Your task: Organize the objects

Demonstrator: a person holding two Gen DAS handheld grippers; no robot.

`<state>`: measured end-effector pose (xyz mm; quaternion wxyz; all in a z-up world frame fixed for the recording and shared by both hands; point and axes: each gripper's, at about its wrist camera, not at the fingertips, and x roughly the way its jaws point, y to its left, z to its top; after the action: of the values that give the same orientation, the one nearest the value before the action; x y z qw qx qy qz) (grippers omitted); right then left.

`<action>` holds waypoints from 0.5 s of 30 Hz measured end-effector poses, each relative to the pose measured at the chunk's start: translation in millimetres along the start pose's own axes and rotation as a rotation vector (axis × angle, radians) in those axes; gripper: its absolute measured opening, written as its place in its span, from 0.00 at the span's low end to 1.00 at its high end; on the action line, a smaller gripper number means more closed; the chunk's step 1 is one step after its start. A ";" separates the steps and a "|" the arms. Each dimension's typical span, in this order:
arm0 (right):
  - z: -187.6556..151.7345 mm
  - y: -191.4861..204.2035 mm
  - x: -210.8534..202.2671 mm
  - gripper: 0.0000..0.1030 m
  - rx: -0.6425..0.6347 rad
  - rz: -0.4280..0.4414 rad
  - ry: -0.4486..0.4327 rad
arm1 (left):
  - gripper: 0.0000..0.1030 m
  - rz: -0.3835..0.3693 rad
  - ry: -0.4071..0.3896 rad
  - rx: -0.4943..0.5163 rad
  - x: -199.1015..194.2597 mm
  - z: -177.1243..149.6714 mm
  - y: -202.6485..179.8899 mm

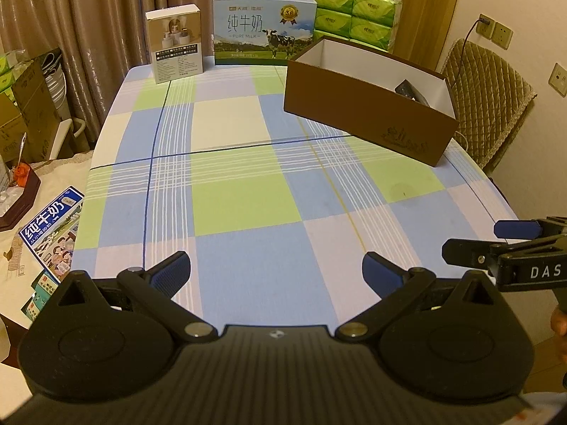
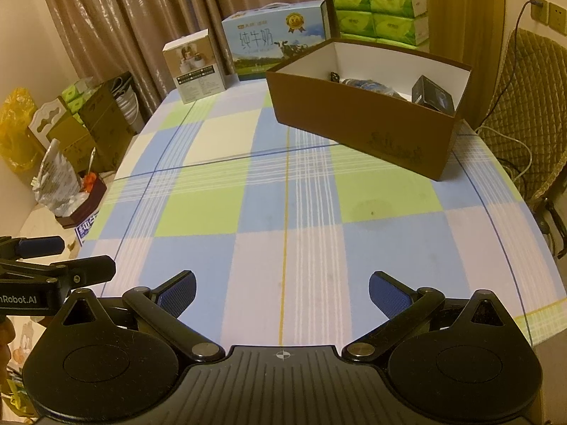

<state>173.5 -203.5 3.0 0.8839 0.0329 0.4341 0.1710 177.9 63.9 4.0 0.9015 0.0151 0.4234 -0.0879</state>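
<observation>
A brown open-topped box (image 1: 368, 113) (image 2: 358, 120) with a white inside stands on the far right of the checked tablecloth (image 1: 248, 191) (image 2: 283, 212). Inside it lie a small black box (image 2: 433, 94), a dark bundle with blue in it (image 2: 368, 85) and a small dark item (image 2: 335, 77); the left wrist view shows only a dark corner (image 1: 411, 90). My left gripper (image 1: 276, 271) is open over the near edge, holding nothing. My right gripper (image 2: 282, 288) is open too, empty. Each gripper shows at the other view's side edge (image 1: 510, 241) (image 2: 60, 258).
At the table's far edge stand a small white product box (image 1: 175, 44) (image 2: 196, 67), a milk carton case (image 1: 264, 30) (image 2: 278, 40) and stacked green tissue packs (image 1: 358, 14) (image 2: 379, 12). A quilted chair (image 1: 485, 95) (image 2: 528, 113) is at right. Cartons and clutter lie at left (image 1: 39, 106) (image 2: 88, 124).
</observation>
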 end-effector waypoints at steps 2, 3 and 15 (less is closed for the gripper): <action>-0.4 -0.3 -0.1 0.98 0.000 0.000 -0.001 | 0.99 0.001 0.000 0.000 0.1 -0.1 -0.2; -0.3 -0.4 0.0 0.98 0.000 0.000 -0.001 | 0.99 0.000 0.000 0.000 0.0 -0.1 -0.3; -0.8 -5.6 -0.7 0.98 0.007 -0.004 0.002 | 0.99 0.002 0.008 0.006 3.5 -1.0 -2.9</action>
<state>174.0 -209.1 1.9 0.8836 0.0347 0.4358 0.1676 178.8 60.7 0.8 0.8999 0.0183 0.4266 -0.0884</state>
